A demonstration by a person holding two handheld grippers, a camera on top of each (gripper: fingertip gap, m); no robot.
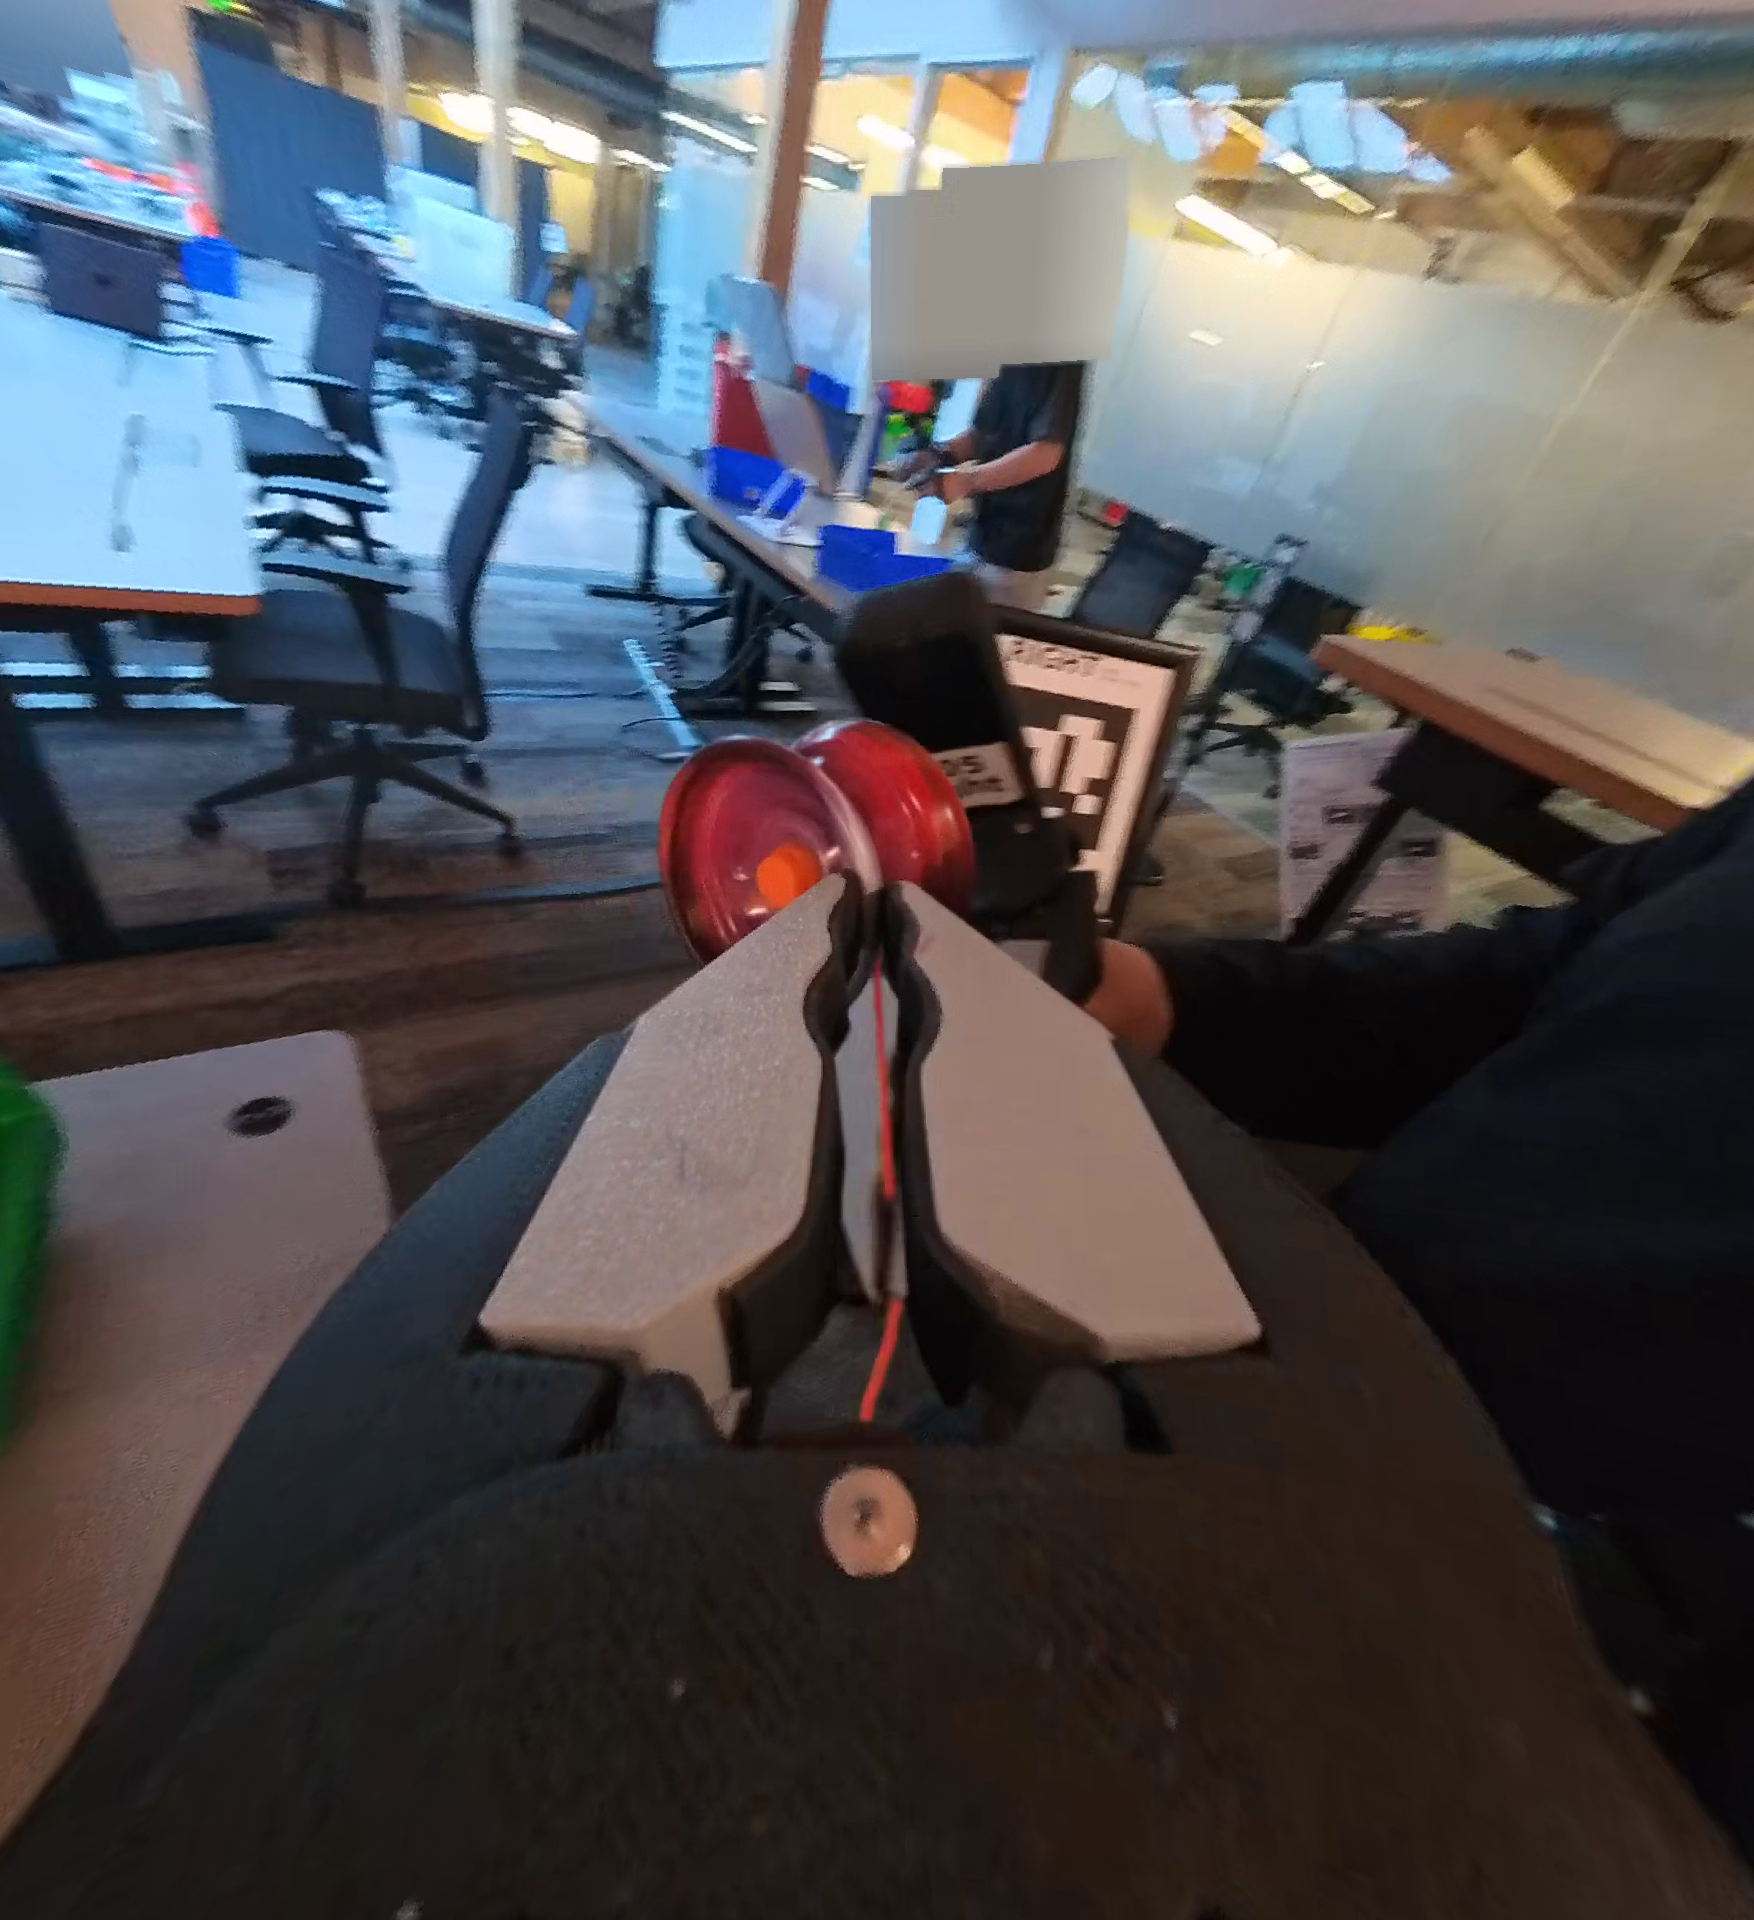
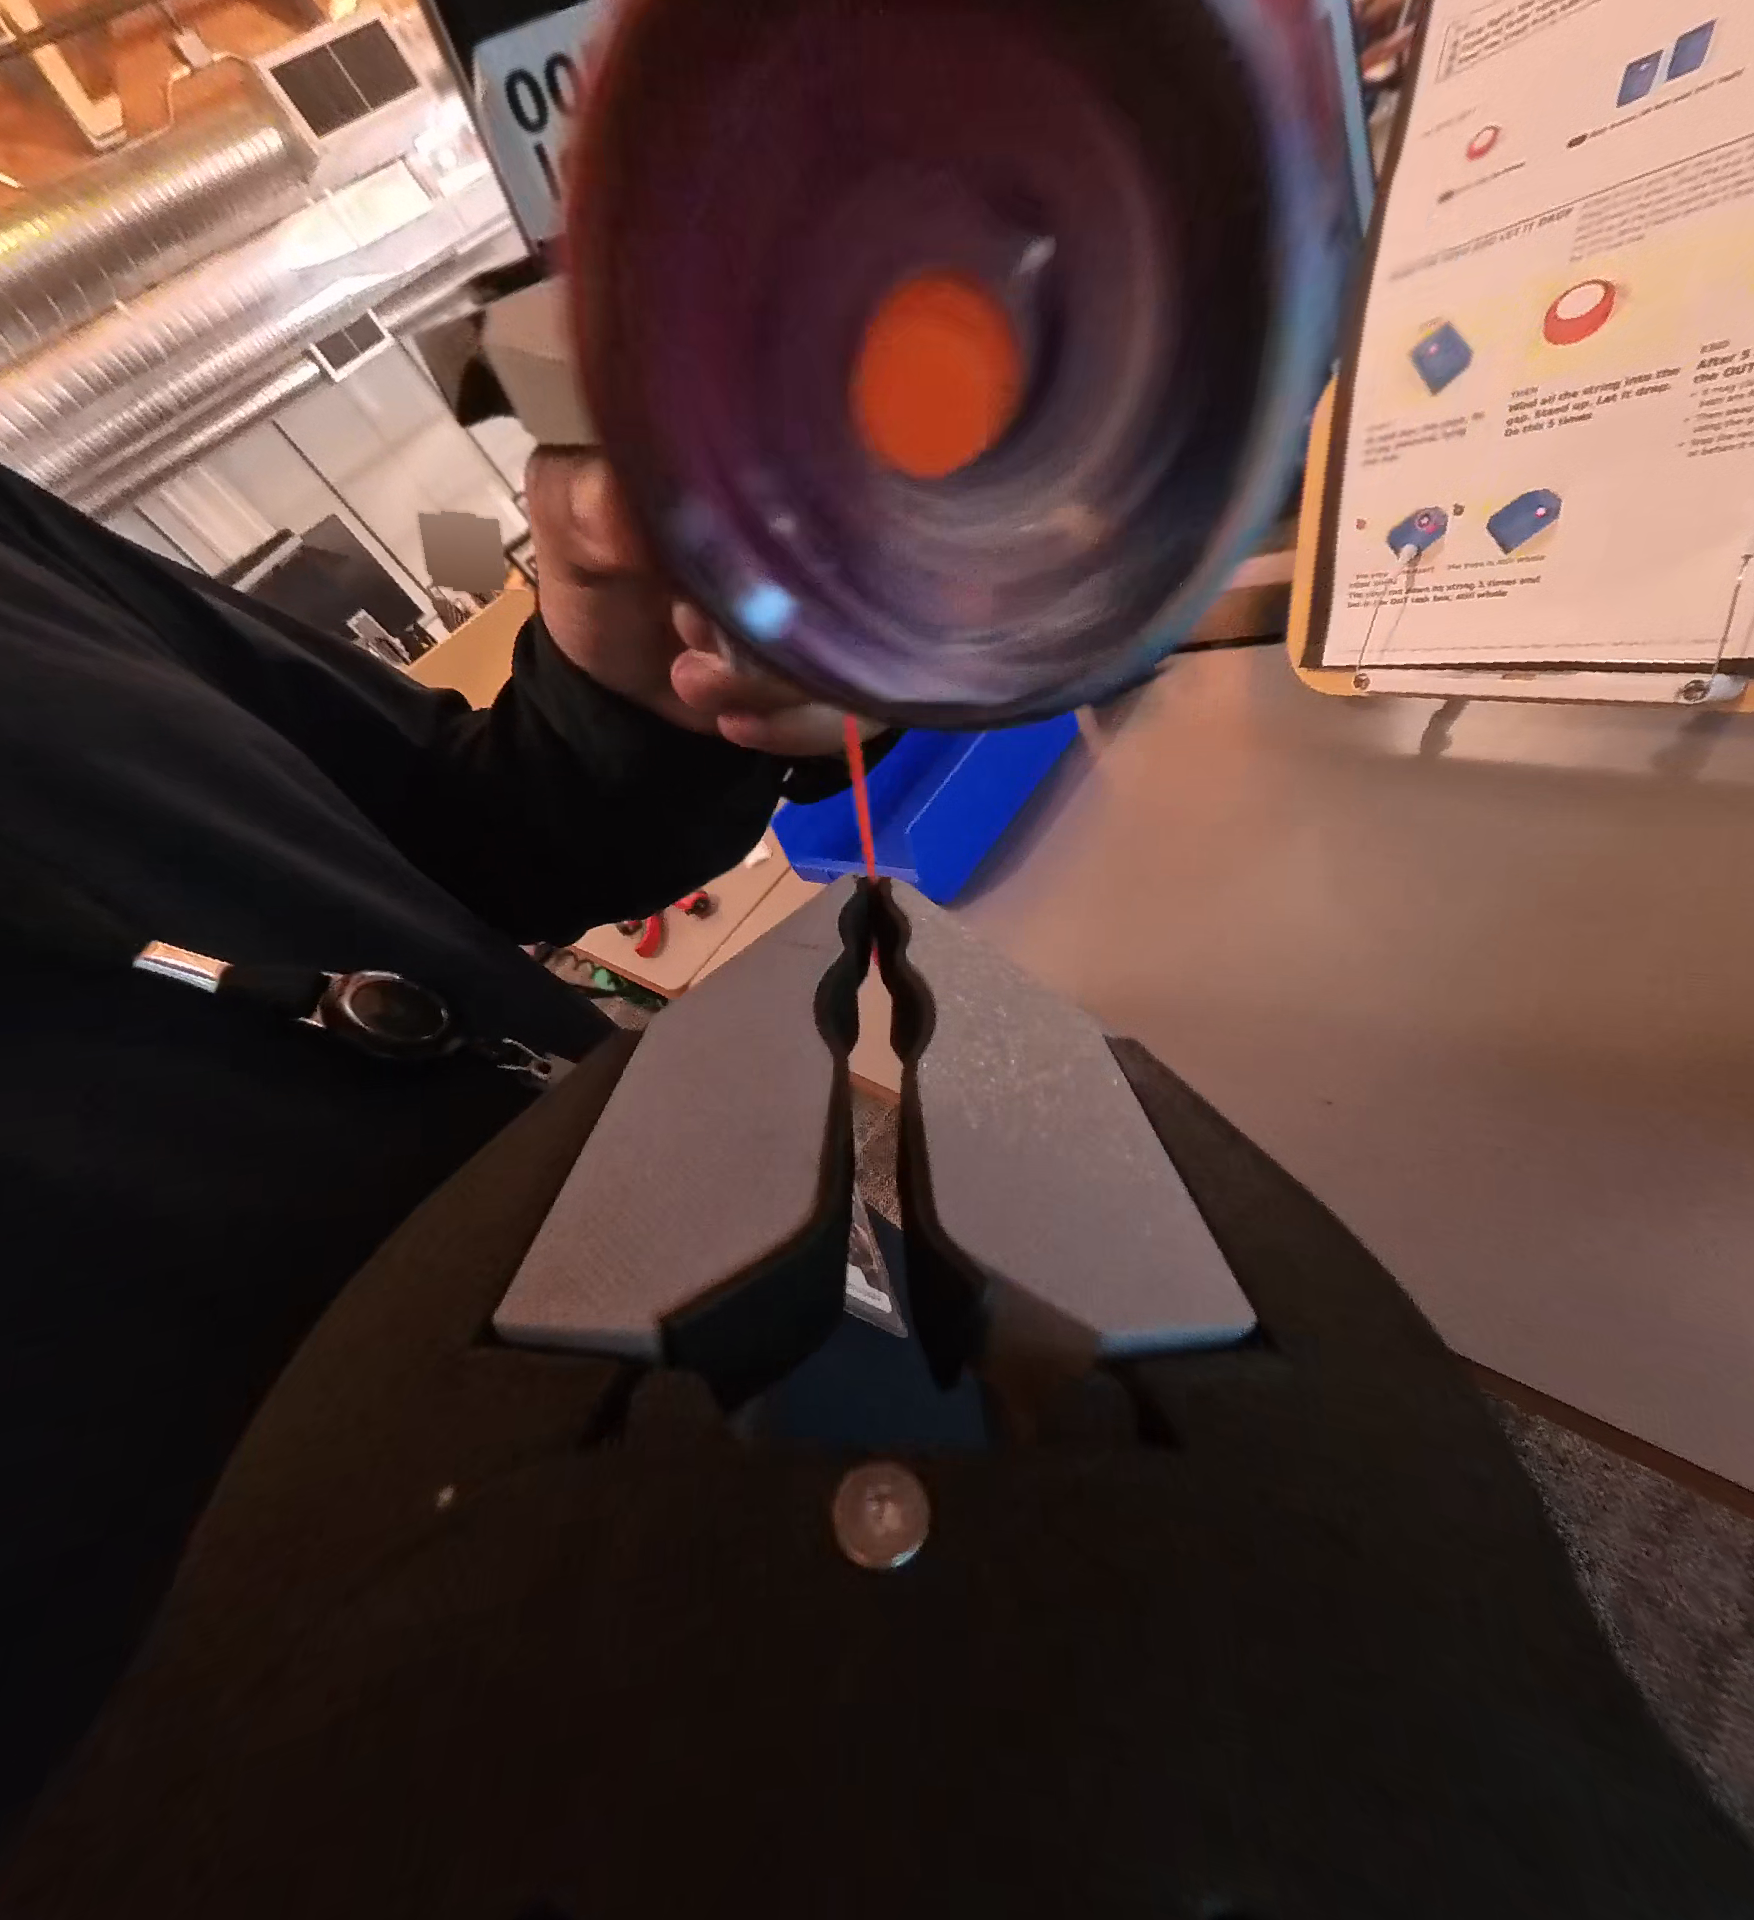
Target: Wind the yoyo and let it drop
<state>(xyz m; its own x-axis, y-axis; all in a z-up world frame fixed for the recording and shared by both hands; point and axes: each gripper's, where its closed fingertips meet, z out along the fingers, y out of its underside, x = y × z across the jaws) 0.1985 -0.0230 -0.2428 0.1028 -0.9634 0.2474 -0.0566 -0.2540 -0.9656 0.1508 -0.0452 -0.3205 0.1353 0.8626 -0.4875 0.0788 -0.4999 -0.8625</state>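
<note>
Landmark: red yoyo (image 1: 816, 831), held in the air above the floor, clear of the surface (image 1: 208, 1195) at lower left.

Left claw (image 1: 868, 899): tips drawn together just under the yoyo's rim, at the groove between its two halves. Red string (image 1: 883, 1081) runs back between the pads (image 1: 831, 966); whether the tips pinch the string or the edge of the yoyo cannot be told.

Right claw (image 2: 873, 888): below the yoyo (image 2: 935, 353) in its own view, tips clamped on the string (image 2: 857, 800), which runs taut up into the groove.

Judgement: winding step, not finished, since a short length of string remains outside the groove. Next move calls for laying that length into the groove under tension, then raising the yoyo clear of the surface before releasing it.
</note>
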